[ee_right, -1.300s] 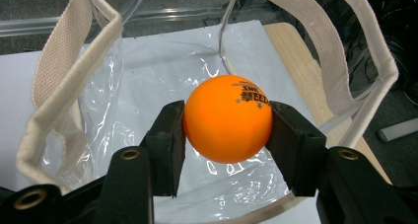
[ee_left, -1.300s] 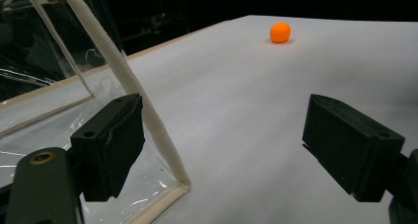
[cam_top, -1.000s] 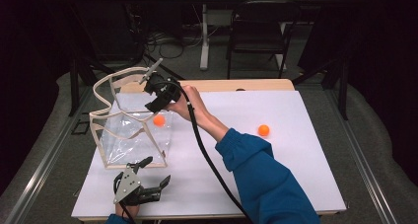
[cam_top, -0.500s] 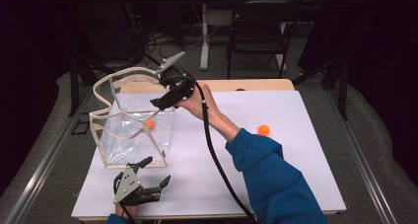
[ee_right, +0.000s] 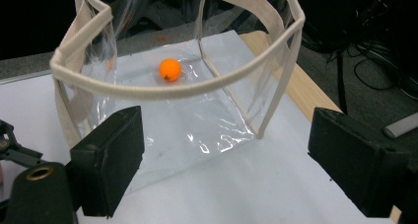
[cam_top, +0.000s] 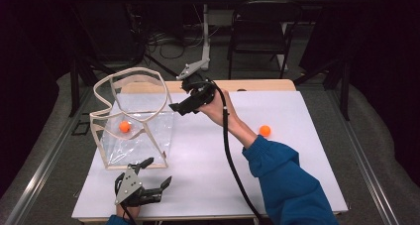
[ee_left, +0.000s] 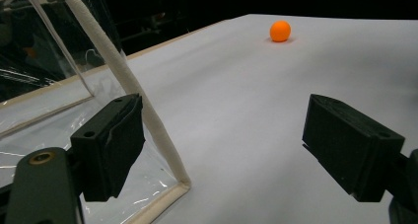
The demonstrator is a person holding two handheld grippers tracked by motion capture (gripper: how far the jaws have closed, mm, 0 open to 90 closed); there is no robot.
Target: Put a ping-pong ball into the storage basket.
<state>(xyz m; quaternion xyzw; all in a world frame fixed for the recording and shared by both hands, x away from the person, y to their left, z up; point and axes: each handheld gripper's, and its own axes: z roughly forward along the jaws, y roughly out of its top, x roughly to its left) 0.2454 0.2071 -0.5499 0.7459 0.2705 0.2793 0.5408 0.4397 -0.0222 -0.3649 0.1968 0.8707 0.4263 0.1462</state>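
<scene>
A clear plastic bag (cam_top: 148,93) with beige trim stands open at the table's left. One orange ball (cam_top: 124,127) lies inside it on the bottom. A second orange ball (cam_top: 265,131) rests on the white table to the right. My right gripper (cam_top: 177,108) hangs just right of the bag's rim, pointing toward it. Its jaws have just been opening and nothing is between them. In the right gripper view the bag (ee_right: 197,88) and its ball (ee_right: 170,69) lie ahead of the open right gripper (ee_right: 231,165). My left gripper (cam_top: 157,172) rests open near the front edge, by the bag's corner (ee_left: 133,86).
The white table sheet (cam_top: 297,175) has bare room across its middle and right. In the left gripper view the loose ball (ee_left: 280,30) sits far off. A wooden table edge (cam_top: 257,84) runs at the back, with a chair (cam_top: 257,31) and cables behind it.
The right gripper drew back to the right from over the bag and its jaws spread. The ball that was at its jaws dropped into the bag and rolled left. The left gripper stayed still.
</scene>
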